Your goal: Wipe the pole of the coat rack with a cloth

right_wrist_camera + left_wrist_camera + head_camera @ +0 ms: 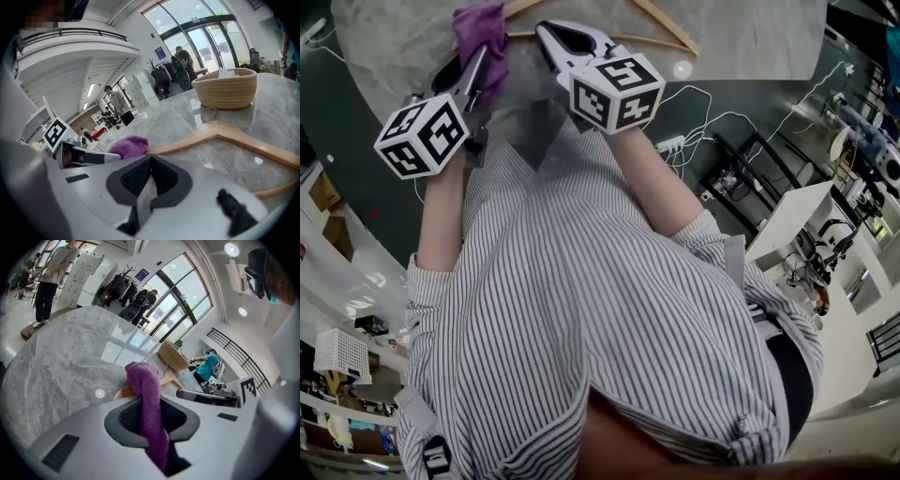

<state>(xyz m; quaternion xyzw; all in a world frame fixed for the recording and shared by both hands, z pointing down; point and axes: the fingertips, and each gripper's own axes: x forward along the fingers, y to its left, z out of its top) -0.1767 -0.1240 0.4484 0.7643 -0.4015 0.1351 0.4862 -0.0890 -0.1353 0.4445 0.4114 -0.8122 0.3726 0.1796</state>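
A purple cloth (480,28) is pinched in my left gripper (478,54), which is shut on it; the cloth (145,380) sticks up past the jaws in the left gripper view. Just to its right my right gripper (547,30) is shut with nothing between its jaws, the tips touching (150,156). Both hover over a marble table (750,37). The cloth (129,146) also shows at the left of the right gripper view. No coat rack pole is near either gripper.
A wooden hanger (673,35) lies on the table just past the grippers, its arm (225,133) crossing ahead of the right jaws. A woven basket (225,89) stands farther back. A loaded coat rack (119,287) stands far off by the glass doors, with people around it.
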